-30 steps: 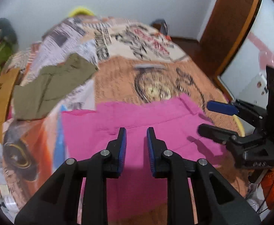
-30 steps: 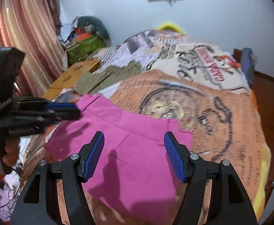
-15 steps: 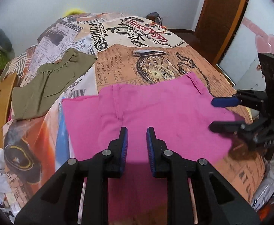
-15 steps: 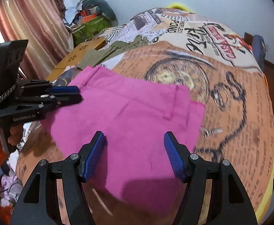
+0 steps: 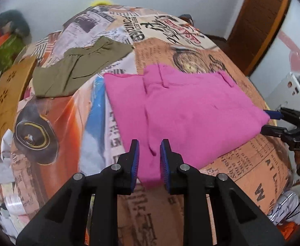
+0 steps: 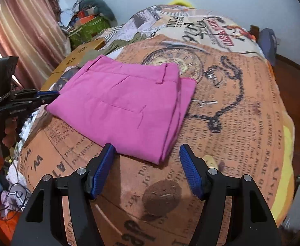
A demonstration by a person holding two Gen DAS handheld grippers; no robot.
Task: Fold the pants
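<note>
left wrist: pink pants (image 5: 186, 110) hide right gripper (image 5: 267, 121) tips.

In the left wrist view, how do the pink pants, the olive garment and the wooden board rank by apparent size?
1. pink pants, clearly largest.
2. olive garment and wooden board: these look alike in area, and the board is partly cut off at the edge, so I do not rank them.
</note>
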